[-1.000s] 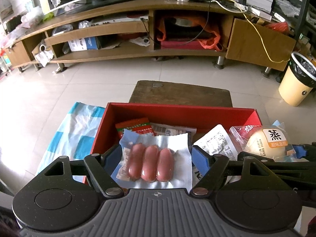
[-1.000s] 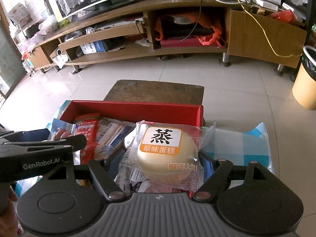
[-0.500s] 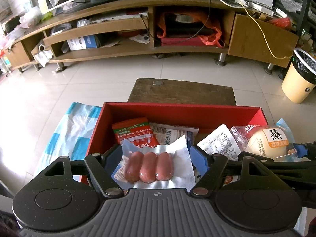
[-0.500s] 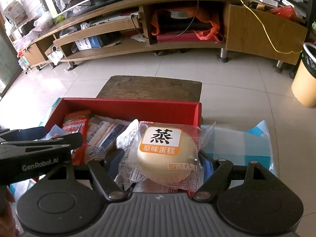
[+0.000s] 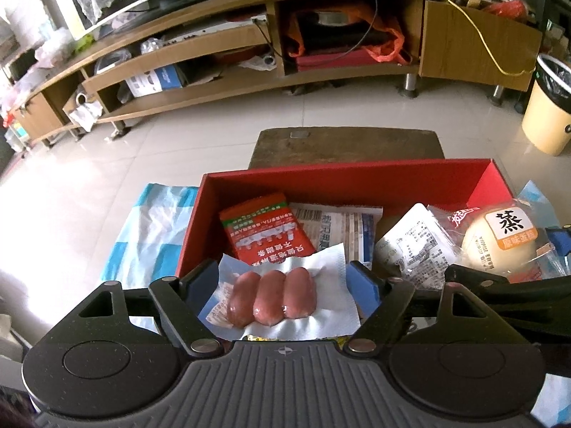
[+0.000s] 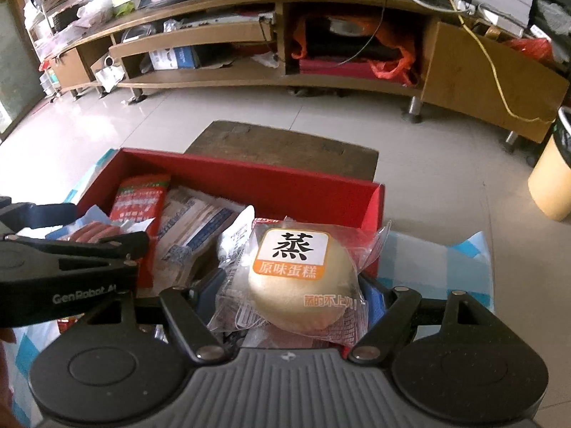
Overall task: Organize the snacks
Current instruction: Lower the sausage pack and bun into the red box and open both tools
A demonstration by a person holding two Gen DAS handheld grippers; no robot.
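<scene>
A red box (image 5: 342,169) sits on a blue-and-white cloth and holds a red snack packet (image 5: 264,228), a striped packet and a white packet (image 5: 410,246). Over its near left part my left gripper (image 5: 282,280) has a clear pack of three sausages (image 5: 271,301) between its blue pads. The jaws are opening, and the film edges still touch both pads. Over the box's right end my right gripper (image 6: 292,289) is shut on a wrapped steamed cake (image 6: 299,278). The cake (image 5: 499,246) also shows at the right of the left wrist view. The left gripper (image 6: 71,246) shows at the left of the right wrist view.
A dark wooden stool (image 5: 346,142) stands just behind the box. The cloth (image 5: 153,221) spreads out to the left and right of the box (image 6: 249,167). A long wooden TV cabinet (image 5: 249,71) runs along the back, and a yellow bin (image 5: 549,107) stands at the far right on the tiled floor.
The left jaws have spread a little and the sausage pack lies flatter and tilted between them. Both grippers have rolled slightly. The cake stays gripped in the right one.
</scene>
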